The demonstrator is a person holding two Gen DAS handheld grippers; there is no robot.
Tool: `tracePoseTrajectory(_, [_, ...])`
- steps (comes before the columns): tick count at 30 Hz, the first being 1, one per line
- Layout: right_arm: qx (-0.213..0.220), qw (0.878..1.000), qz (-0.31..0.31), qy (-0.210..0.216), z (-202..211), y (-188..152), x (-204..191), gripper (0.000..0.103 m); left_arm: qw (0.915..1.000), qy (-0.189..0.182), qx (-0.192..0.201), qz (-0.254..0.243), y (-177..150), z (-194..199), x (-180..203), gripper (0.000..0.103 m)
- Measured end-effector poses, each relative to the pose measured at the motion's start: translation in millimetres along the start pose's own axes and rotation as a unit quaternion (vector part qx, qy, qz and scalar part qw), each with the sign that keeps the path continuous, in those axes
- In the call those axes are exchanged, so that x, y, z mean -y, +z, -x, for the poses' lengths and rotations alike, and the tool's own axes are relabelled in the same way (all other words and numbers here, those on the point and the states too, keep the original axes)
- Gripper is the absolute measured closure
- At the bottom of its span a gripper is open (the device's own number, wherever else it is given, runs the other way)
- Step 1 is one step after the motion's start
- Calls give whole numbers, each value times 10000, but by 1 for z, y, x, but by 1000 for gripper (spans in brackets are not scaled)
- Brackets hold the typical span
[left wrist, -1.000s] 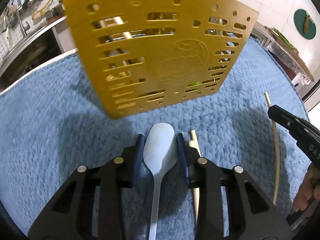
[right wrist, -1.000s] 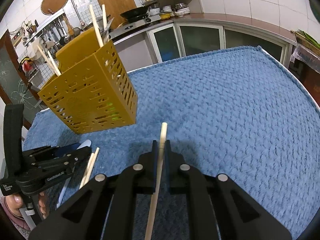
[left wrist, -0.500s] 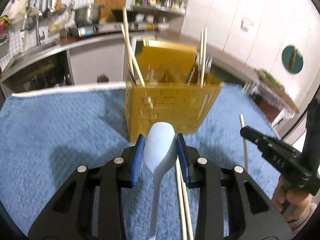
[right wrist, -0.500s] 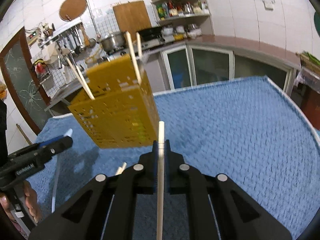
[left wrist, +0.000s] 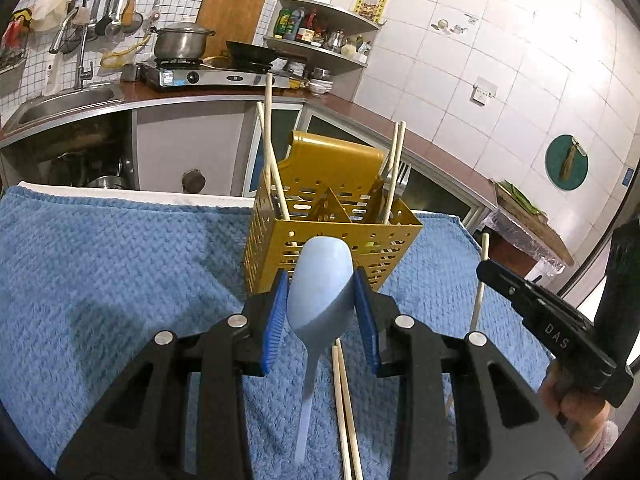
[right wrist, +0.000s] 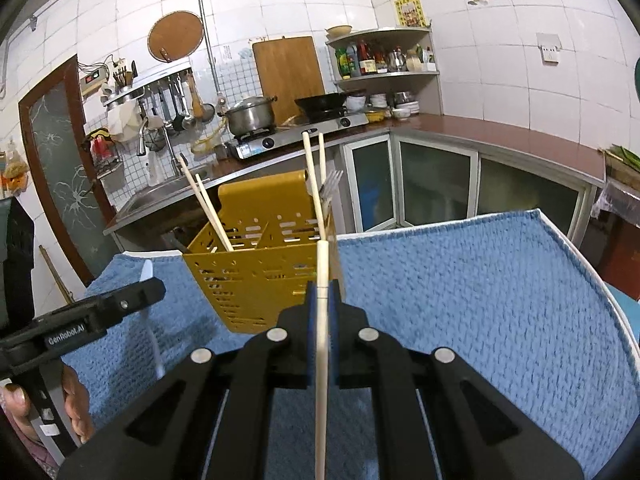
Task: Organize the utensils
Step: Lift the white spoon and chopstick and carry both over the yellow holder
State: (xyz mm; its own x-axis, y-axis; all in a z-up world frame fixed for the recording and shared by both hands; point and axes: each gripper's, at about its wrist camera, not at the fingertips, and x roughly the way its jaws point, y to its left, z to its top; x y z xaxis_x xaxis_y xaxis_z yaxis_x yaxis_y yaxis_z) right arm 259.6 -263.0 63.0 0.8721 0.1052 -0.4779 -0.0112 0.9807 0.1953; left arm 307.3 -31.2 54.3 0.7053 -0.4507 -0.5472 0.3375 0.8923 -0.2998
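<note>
A pale blue spoon [left wrist: 320,284] is clamped by its bowl between the blue pads of my left gripper [left wrist: 320,280], handle hanging toward me. Just beyond it stands the yellow perforated utensil holder [left wrist: 332,240] on the blue towel [left wrist: 100,260], with chopsticks and a fork [left wrist: 400,176] sticking up from its compartments. My right gripper [right wrist: 322,292] is shut on a single wooden chopstick [right wrist: 322,320], raised in front of the holder [right wrist: 260,280]. Two loose chopsticks [left wrist: 346,408] lie on the towel under the left gripper. The right gripper also shows at the right of the left wrist view [left wrist: 486,270].
Behind the table runs a kitchen counter with a sink [left wrist: 64,100], a stove with a pot [left wrist: 182,42] and a wok, and a corner shelf of bottles [right wrist: 380,56]. The towel's right edge [right wrist: 600,272] drops off toward a side table. A person's hands hold both tools.
Both grippers have risen and tilted up with their loads. The holder, seen close and from above before, now stands further off and its open top is visible.
</note>
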Motion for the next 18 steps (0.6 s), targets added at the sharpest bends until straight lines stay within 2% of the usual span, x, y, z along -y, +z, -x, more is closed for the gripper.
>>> tracePoseTrajectory(7, [127, 9999, 0, 16, 6, 22, -2, 97, 9996, 25, 238, -161, 19, 16, 11, 72])
tracePoseTrajectory(11, [465, 9989, 83, 6, 17, 62, -7, 97, 9988, -32, 464, -153, 50, 33, 20, 72])
tracePoseTrajectory(18, [1250, 9919, 208, -6, 16, 137, -25, 97, 9956, 139, 870, -333, 118, 51, 43, 72])
